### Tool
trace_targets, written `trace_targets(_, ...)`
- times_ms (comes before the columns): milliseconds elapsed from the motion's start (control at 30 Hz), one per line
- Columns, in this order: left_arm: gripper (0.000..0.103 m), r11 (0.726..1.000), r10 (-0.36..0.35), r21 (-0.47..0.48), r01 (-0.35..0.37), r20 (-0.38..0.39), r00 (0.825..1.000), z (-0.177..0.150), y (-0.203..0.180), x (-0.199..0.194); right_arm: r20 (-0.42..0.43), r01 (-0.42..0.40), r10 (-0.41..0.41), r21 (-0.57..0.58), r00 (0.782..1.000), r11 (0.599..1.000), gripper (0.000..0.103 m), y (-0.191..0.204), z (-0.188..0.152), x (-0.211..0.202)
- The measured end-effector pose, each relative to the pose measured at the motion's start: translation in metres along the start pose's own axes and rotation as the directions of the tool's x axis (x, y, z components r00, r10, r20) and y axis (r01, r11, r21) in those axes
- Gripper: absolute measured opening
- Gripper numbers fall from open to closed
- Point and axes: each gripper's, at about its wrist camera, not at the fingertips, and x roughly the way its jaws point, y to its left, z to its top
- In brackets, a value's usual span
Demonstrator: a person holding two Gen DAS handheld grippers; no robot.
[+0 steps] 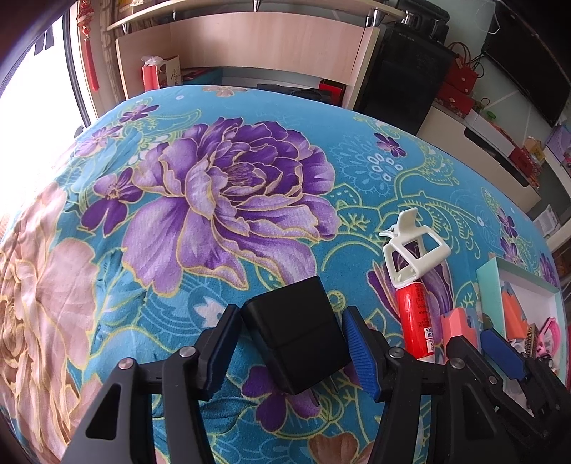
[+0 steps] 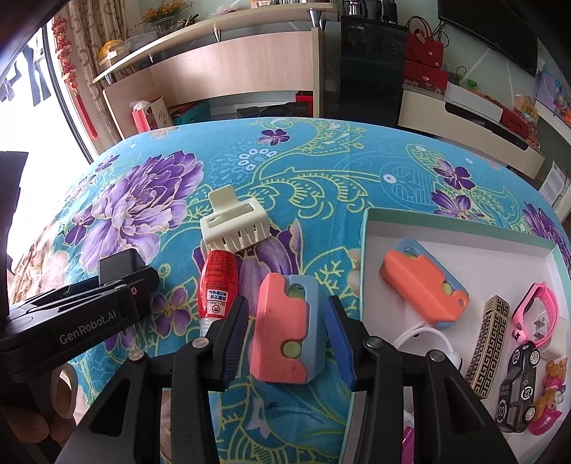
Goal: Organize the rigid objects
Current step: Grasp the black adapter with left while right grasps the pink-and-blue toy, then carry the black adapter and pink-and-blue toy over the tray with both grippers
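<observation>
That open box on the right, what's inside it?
The box holds an orange-blue toy, pink watch, patterned gold bar, toy cars and white cable; its near corner is hidden.

cloth [image 1: 249,117]: teal, purple flowers | box [image 1: 296,335]: black | bottle [image 2: 216,285]: red | tray [image 2: 464,235]: white

Home living room, television [image 2: 492,28], floral blanket [image 1: 228,200]
</observation>
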Motion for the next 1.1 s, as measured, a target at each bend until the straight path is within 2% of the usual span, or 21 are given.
trace_targets(200, 0.061, 1.0, -0.019, 0.014, 0.019, -0.008, 1.0, -0.002, -0.003, -0.002, -0.015, 0.002, -0.002, 0.003, 1.0, 1.0, 0.044, 0.0, -0.001, 0.003)
trace_targets(333, 0.059, 0.998, -0.054, 0.025, 0.055, -0.021, 0.998, -0.006, -0.005, -0.005, -0.022, -0.045, 0.046, 0.024, 0.999, 0.999, 0.044, -0.002, -0.001, 0.002)
trace_targets(433, 0.059, 0.998, -0.052, 0.046, 0.053, -0.028, 0.998, -0.011, -0.007, -0.007, -0.024, -0.067, 0.068, 0.039, 0.997, 0.997, 0.044, -0.005, -0.001, 0.001)
trace_targets(600, 0.059, 0.997, -0.053, 0.059, 0.054, -0.032, 0.998, -0.015, -0.007, -0.01, -0.037, -0.007, 0.007, -0.002, 0.999, 1.0, 0.043, 0.001, -0.002, 0.004)
trace_targets(1100, 0.054, 0.996, 0.007, 0.085, -0.005, -0.033, 0.999, -0.015, -0.013, 0.001, -0.044, 0.039, -0.043, -0.083, 0.998, 0.996, 0.044, 0.014, -0.003, 0.013)
